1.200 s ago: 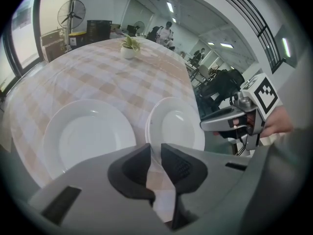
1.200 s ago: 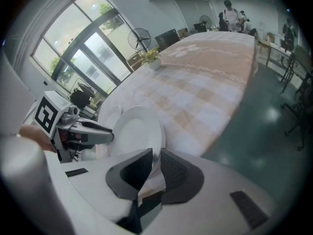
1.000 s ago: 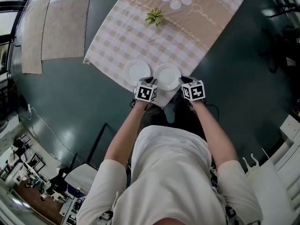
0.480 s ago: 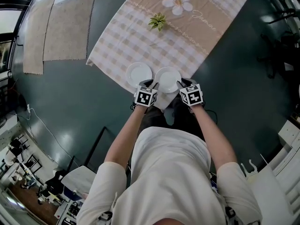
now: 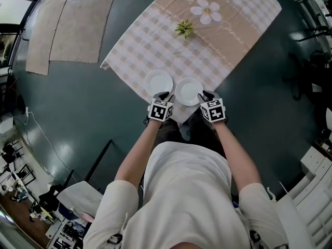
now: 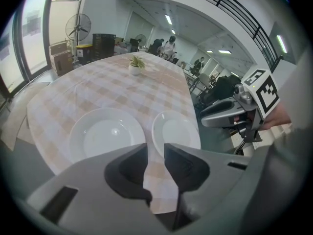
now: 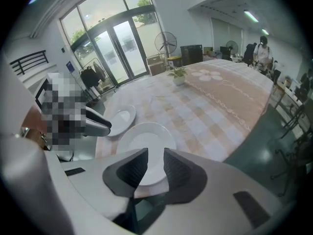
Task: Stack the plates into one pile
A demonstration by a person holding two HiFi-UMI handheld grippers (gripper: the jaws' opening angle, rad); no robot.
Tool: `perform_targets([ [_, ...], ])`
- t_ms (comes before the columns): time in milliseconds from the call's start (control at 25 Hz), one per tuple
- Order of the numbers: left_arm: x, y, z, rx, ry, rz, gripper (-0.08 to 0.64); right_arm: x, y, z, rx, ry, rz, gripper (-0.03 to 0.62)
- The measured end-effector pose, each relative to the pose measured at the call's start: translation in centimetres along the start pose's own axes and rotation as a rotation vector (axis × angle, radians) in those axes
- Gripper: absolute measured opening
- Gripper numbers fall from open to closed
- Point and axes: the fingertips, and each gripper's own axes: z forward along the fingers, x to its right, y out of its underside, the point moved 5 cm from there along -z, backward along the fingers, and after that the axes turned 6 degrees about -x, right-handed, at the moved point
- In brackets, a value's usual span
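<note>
Two white plates lie side by side at the near corner of the checked tablecloth point(image 5: 155, 45): the left plate point(image 5: 158, 82) point(image 6: 108, 133) point(image 7: 122, 117) and the right plate point(image 5: 188, 91) point(image 6: 176, 129) point(image 7: 146, 148). My left gripper point(image 5: 166, 96) point(image 6: 155, 163) hovers just short of the gap between them. Its jaws have just been closing and hold nothing. My right gripper point(image 5: 203, 95) point(image 7: 155, 168) hangs over the near rim of the right plate, open by a narrow gap, with nothing pressed between its pads. Each gripper shows in the other's view: right point(image 6: 230, 116), left point(image 7: 95, 125).
A small potted plant point(image 5: 184, 29) point(image 6: 135, 65) point(image 7: 177, 75) stands mid-table, before a daisy print point(image 5: 206, 10). Two beige mats point(image 5: 67, 27) lie on the dark floor to the left. The table's corner edge drops off right under the grippers. People stand far behind the table point(image 6: 168, 45).
Both grippers have drawn back slightly from the plates toward the person. The plates have not moved on the cloth.
</note>
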Motion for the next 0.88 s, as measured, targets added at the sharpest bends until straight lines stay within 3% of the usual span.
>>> perform_targets([
  [440,-3.5,1.2,-2.7,0.069,-0.029,-0.074,0.106,-3.0,-2.7,1.3,-0.003,-0.027,-0.067,0.117],
  [880,-8.0,1.9,-3.9,0.085,-0.065,-0.154,0.106,-6.0,-6.5,4.1,-0.011,-0.063,-0.109,0.117],
])
